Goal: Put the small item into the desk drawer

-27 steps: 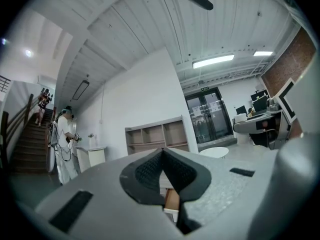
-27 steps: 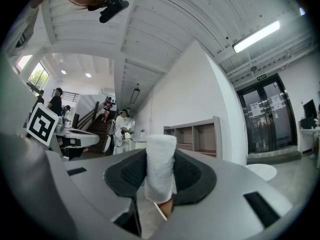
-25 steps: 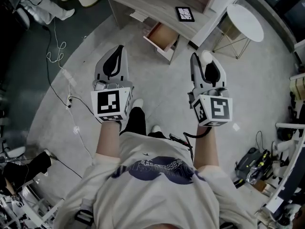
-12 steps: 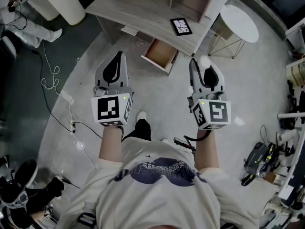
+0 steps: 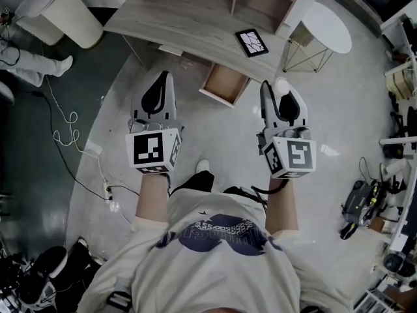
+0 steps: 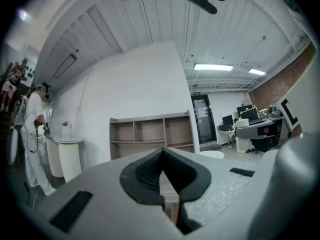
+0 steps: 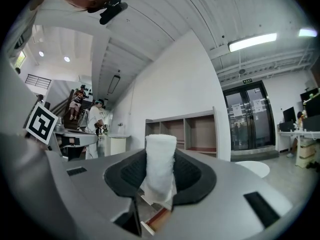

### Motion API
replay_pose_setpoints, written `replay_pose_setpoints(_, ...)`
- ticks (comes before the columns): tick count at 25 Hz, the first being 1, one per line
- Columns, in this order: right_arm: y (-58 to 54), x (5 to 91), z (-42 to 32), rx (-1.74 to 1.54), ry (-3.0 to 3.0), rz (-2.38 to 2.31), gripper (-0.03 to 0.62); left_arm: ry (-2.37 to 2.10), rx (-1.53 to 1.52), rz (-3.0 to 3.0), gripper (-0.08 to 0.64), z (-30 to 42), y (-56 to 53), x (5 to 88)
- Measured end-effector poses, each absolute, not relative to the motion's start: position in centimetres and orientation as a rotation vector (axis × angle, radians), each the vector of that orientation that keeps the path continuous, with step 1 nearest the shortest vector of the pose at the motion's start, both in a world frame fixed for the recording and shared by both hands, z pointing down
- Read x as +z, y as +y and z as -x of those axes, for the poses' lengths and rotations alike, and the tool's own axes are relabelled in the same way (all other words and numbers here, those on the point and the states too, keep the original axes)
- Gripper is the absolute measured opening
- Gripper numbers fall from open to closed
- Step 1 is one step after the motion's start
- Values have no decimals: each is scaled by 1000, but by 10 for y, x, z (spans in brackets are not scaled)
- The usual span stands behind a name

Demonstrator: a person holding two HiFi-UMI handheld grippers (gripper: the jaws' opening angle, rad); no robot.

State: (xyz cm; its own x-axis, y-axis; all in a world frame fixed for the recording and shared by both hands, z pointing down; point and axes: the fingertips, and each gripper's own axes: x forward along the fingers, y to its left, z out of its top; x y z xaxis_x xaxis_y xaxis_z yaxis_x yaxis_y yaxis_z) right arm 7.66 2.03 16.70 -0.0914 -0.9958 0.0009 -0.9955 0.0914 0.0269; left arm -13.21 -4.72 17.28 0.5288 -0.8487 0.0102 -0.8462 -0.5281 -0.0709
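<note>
Sticking up from the right claw [image 7: 161, 186], gripped, is a white fuzzy roll [image 7: 161, 156]; the left claw [image 6: 163, 173] is closed

Closed left gripper [image 5: 160, 77]; right gripper [image 5: 279, 85] clamping.

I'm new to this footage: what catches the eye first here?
A white rolled item stands clamped in the right gripper, at the head view's right. Beyond both grippers, a desk drawer hangs open under the wooden desk. The left gripper is shut and empty.
</note>
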Motion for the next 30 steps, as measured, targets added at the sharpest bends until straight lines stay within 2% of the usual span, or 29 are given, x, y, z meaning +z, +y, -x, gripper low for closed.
replay_pose_setpoints(12, -9, 194, -92, 53, -2268, -2108, 132, 1468, -122, 2751, 8, 113, -81, 198)
replay_pose_setpoints(30, -90, 268, -154, 175, -2381, -1835, 132, 1568, -234, 2686, 8, 35, -143, 232)
